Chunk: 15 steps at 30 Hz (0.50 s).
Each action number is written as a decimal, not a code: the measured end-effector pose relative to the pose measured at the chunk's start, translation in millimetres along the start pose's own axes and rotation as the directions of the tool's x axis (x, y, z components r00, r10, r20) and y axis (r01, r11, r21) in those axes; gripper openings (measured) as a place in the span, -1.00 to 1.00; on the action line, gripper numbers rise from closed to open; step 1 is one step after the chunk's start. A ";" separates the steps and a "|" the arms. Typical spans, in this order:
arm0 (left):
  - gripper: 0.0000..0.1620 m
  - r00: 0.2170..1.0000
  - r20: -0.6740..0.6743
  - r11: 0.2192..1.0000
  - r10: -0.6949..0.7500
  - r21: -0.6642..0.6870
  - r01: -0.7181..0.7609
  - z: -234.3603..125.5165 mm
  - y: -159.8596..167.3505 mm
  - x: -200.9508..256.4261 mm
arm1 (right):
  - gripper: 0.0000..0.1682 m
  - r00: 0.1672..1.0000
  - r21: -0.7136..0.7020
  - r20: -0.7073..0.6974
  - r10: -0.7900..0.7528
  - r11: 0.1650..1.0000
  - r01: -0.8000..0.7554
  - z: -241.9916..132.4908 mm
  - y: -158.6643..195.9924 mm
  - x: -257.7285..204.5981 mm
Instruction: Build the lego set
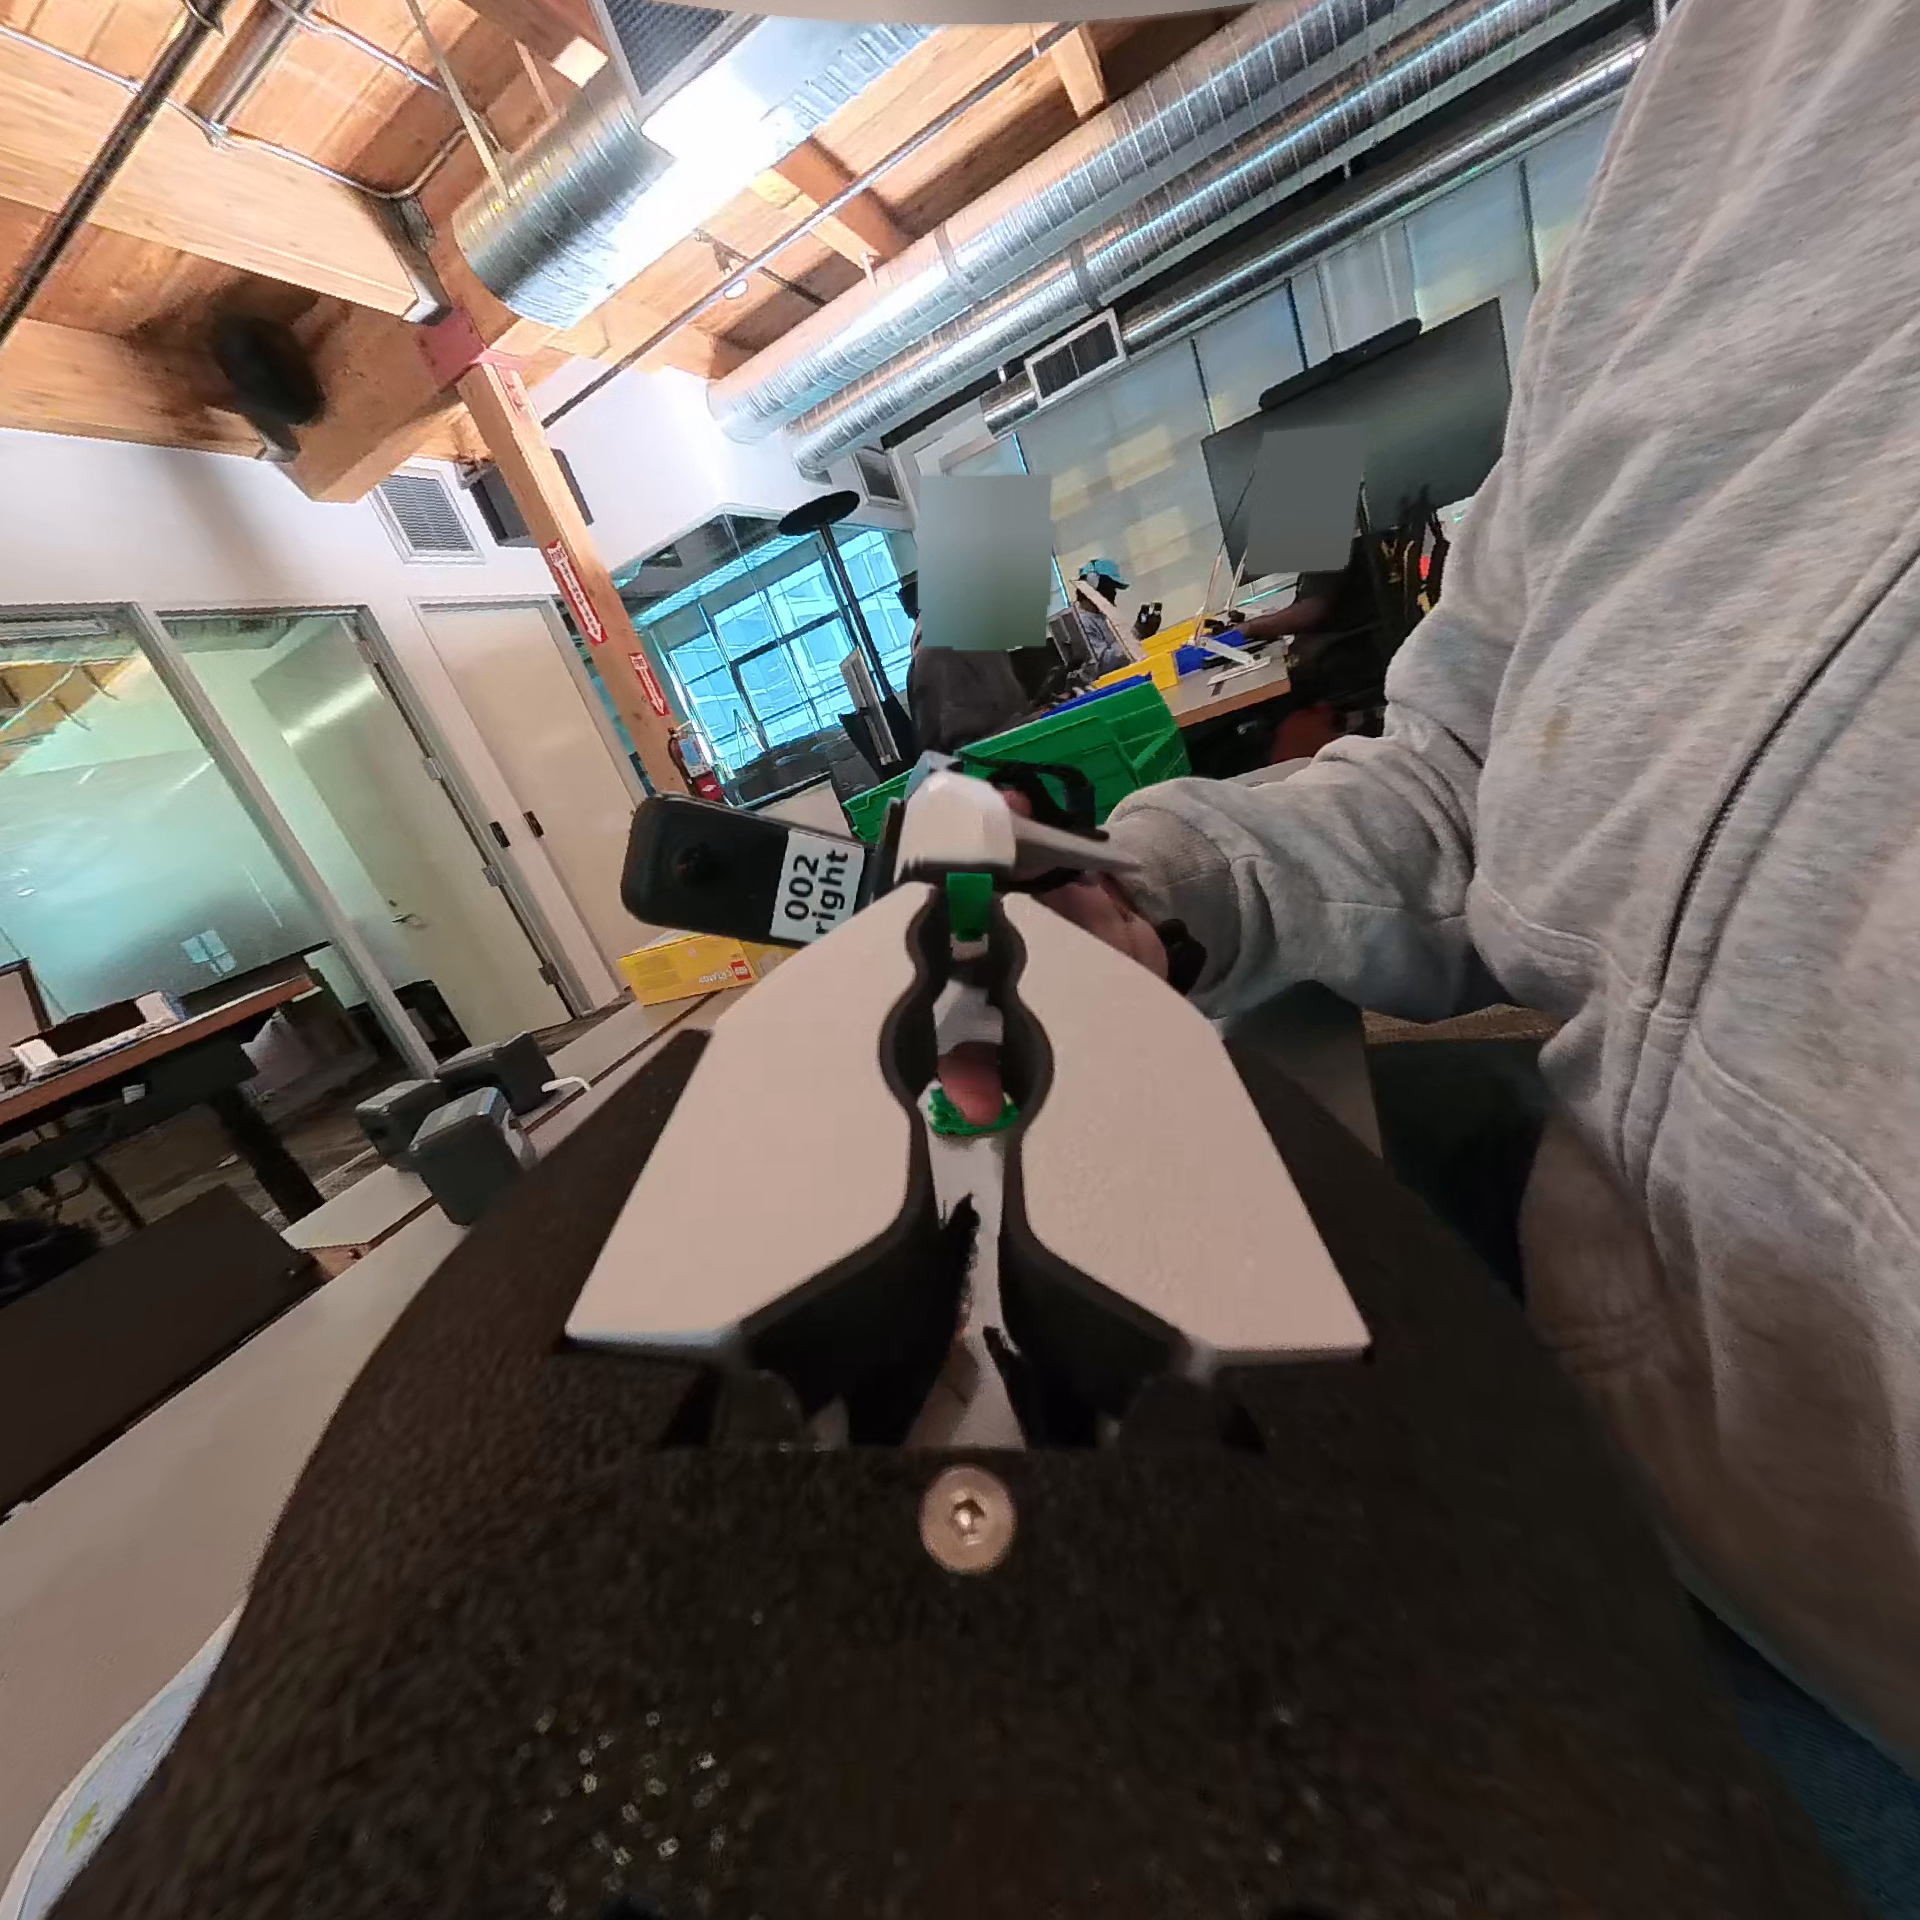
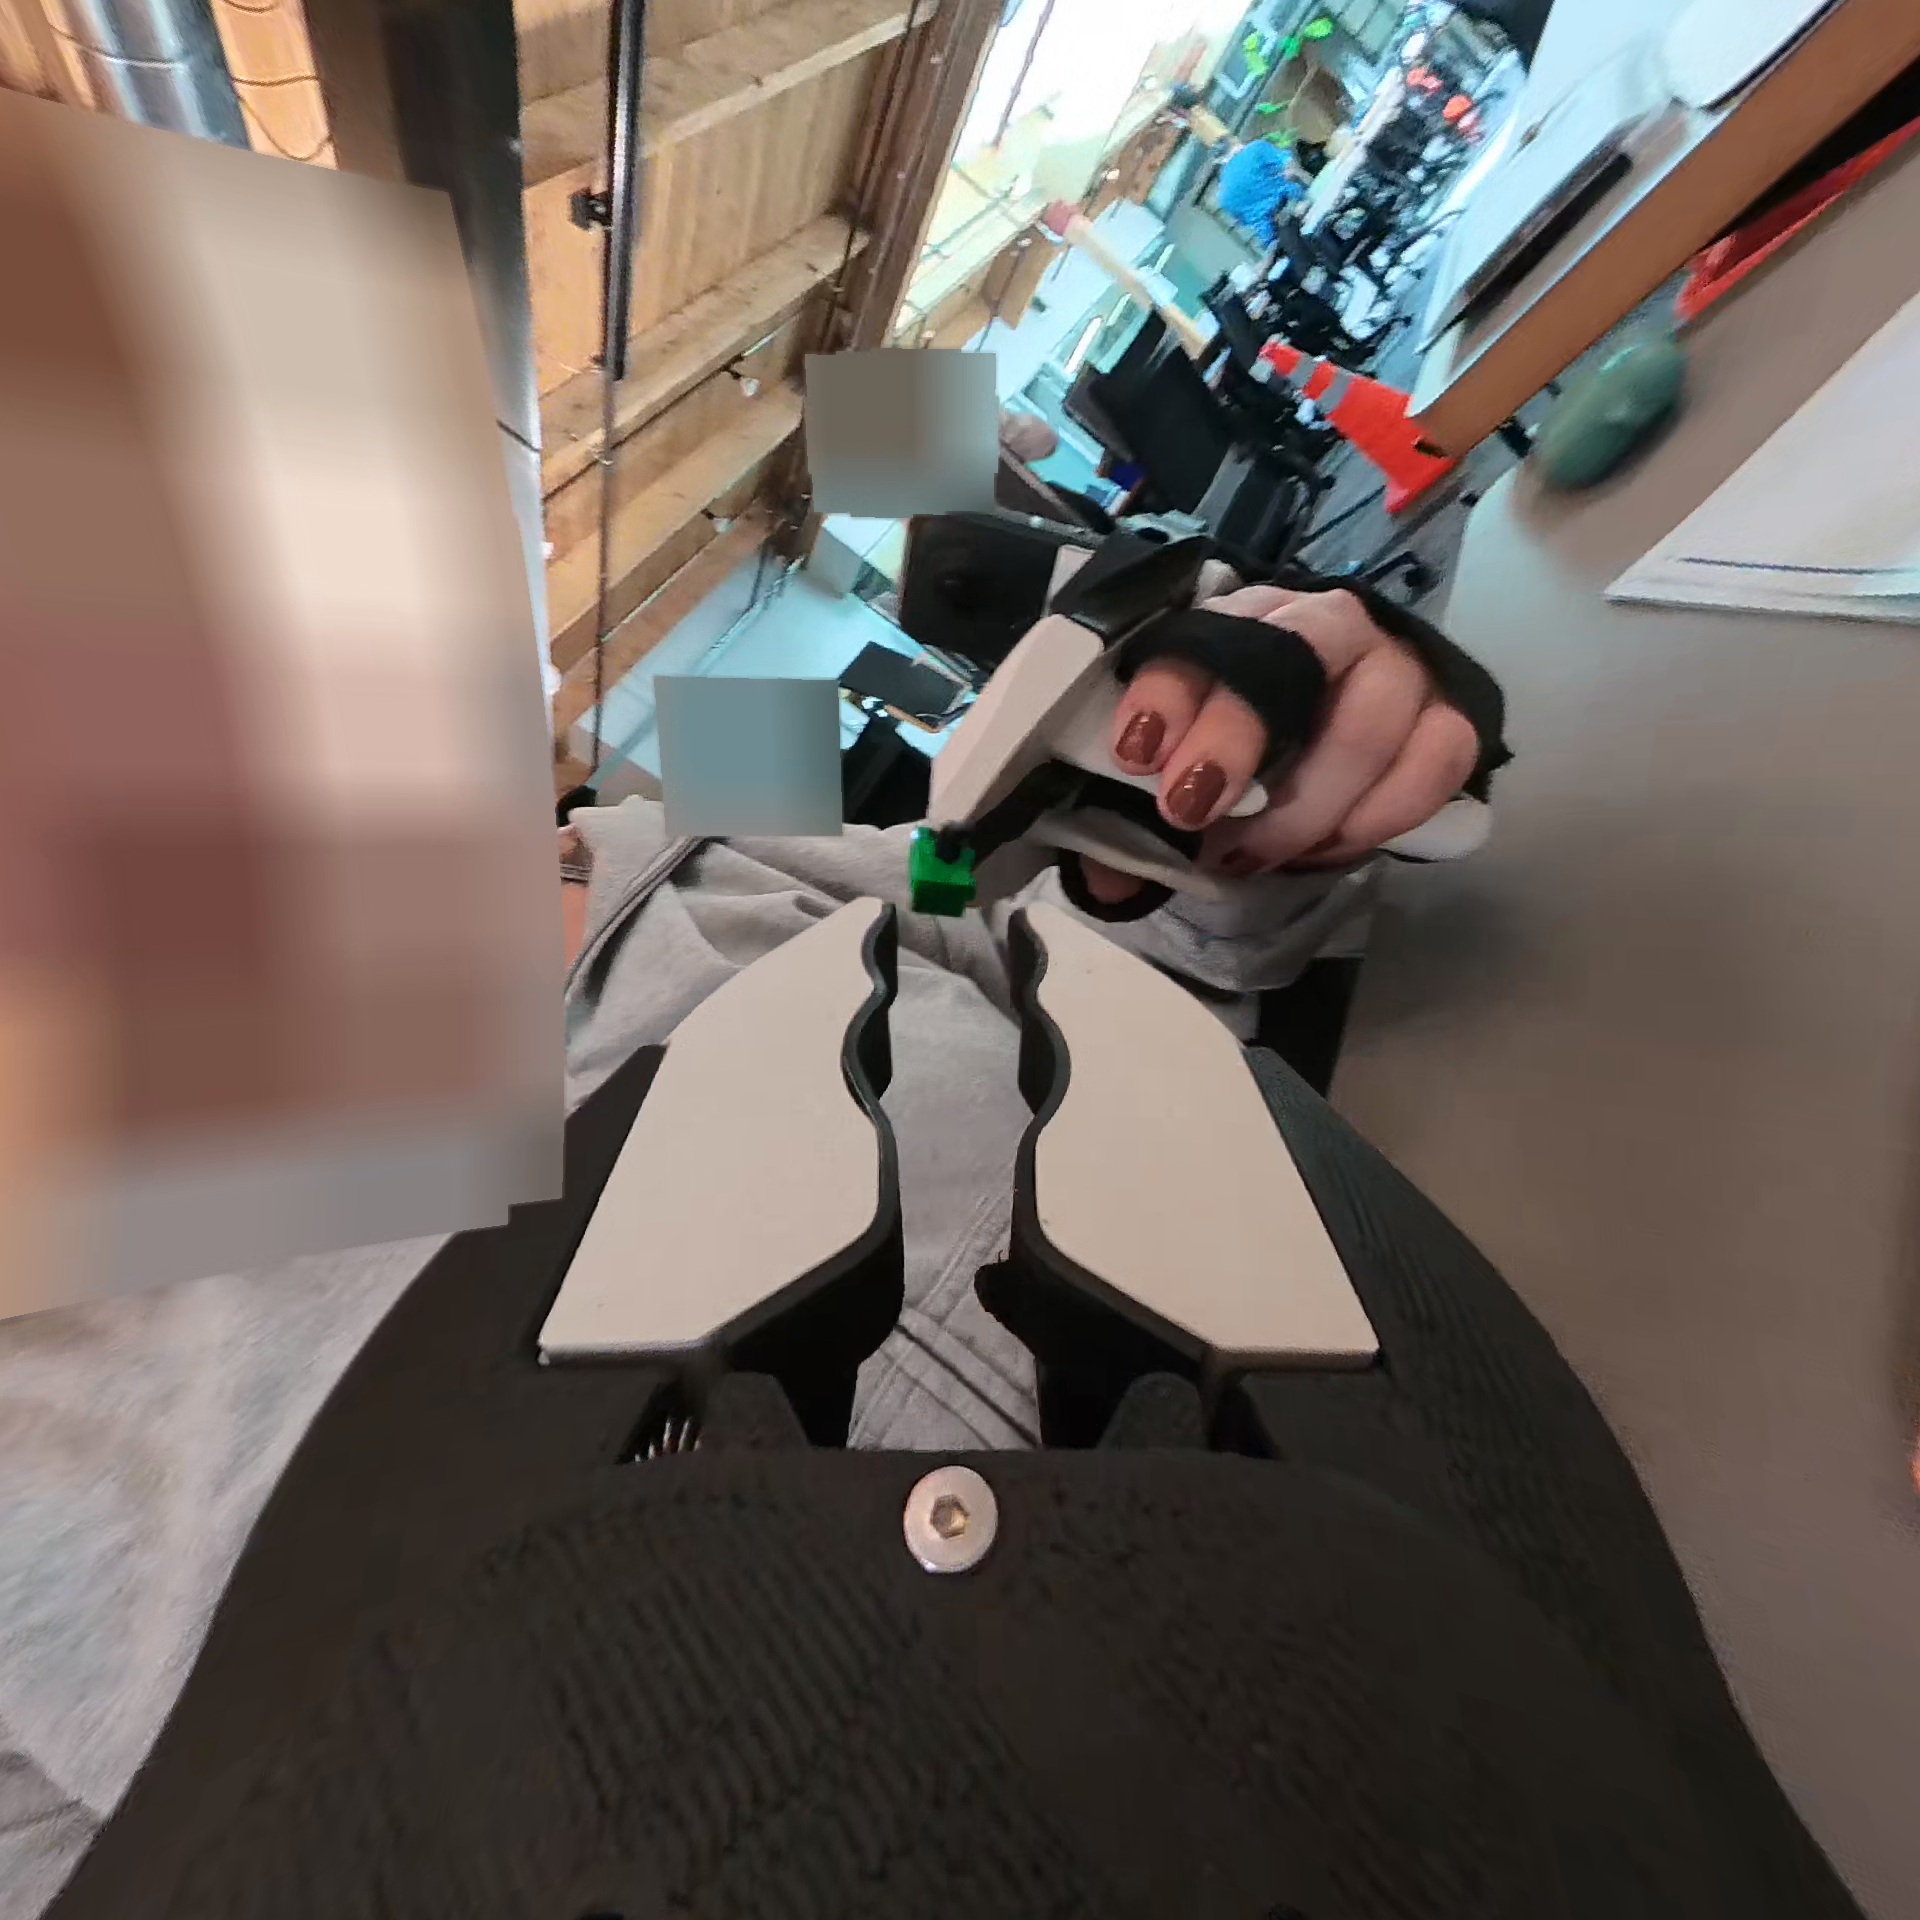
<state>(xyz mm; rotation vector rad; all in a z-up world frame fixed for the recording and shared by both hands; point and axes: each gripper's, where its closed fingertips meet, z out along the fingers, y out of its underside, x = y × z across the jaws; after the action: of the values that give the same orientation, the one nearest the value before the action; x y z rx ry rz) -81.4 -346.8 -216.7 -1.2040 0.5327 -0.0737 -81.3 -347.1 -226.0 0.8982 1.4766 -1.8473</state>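
My left gripper [image 1: 961, 920] is shut on a small green Lego piece [image 1: 966, 902] pinched at its fingertips; more green shows through the gap between the fingers lower down. In the right wrist view the left gripper [image 2: 961, 840], held by a hand in a black fingerless glove, grips the same green brick [image 2: 940, 881] in mid-air. My right gripper [image 2: 945, 925] is open and empty, with its tips just below and in front of that brick. It also shows in the left wrist view [image 1: 987, 852], facing the left gripper tip to tip.
A person in a grey sweatshirt [image 1: 1662, 831] fills the right side, close behind both grippers. A yellow Lego box [image 1: 696, 966] lies on the pale table [image 1: 156, 1434]. Grey blocks [image 1: 457, 1132] sit at the left and green bins [image 1: 1101, 738] behind. An orange cone [image 2: 1361, 416] stands far off. The grippers are tip to tip, or close to it.
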 end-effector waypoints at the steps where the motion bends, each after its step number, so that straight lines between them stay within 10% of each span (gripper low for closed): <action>1: -0.92 1.000 -0.004 1.000 0.001 -0.008 -0.001 0.2 1.6 0.7 | -0.77 1.000 -0.002 0.023 0.007 1.000 -0.007 0.6 0.7 -2.8; 10: -0.92 0.999 0.002 0.998 -0.036 -0.055 0.036 3.6 11.2 1.5 | -0.88 1.000 0.001 0.009 0.000 1.000 0.000 -2.2 1.3 2.6; 15: -0.64 0.983 0.148 0.929 -0.106 -0.337 0.151 -7.2 57.8 -24.5 | -0.89 0.915 0.053 -0.353 -0.196 0.972 0.229 -32.1 -18.7 41.2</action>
<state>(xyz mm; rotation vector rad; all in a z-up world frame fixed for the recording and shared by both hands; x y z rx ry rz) -118.8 -323.4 -262.0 -1.5785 0.3614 -0.0137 -116.1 -313.7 -253.4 1.1987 1.7713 -2.0040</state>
